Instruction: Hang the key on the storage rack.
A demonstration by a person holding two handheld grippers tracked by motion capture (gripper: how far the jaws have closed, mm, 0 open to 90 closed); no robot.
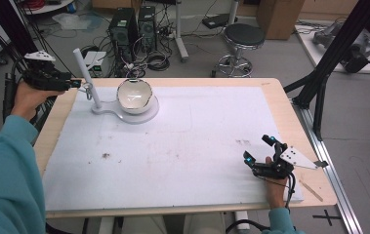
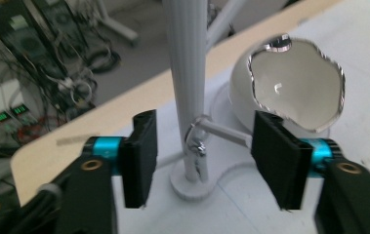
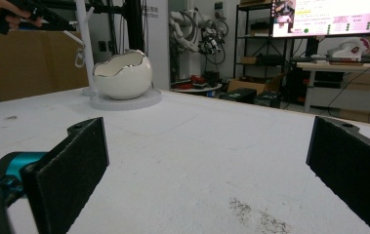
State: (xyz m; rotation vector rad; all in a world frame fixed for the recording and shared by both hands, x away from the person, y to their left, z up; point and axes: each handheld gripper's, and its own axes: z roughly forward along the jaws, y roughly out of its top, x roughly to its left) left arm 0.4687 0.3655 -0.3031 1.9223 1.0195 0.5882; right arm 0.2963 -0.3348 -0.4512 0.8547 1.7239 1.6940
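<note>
A white jewellery stand [image 1: 86, 73] rises from the far left of the white mat, with a short side peg [image 2: 224, 132]. A silver ring [image 2: 195, 141] hangs on that peg close to the post [image 2: 185, 58]. My left gripper [image 2: 204, 131] is level with the peg, its jaws open on either side of the ring and peg, pads clear of both. In the high view the left gripper [image 1: 77, 84] reaches in from the table's left edge. A white egg-shaped bowl [image 1: 134, 95] with a silver rim sits on the stand's round base [image 1: 124, 116]. My right gripper [image 1: 258, 147] rests open and empty at the front right.
The white mat [image 1: 182, 146] covers most of the wooden table [image 1: 290, 122], with small dark specks [image 3: 258, 217] in front of the right gripper. Computer towers [image 1: 133, 27], cables and a stool [image 1: 243, 39] stand on the floor beyond the far edge. A black frame leg [image 1: 329, 63] stands at the right.
</note>
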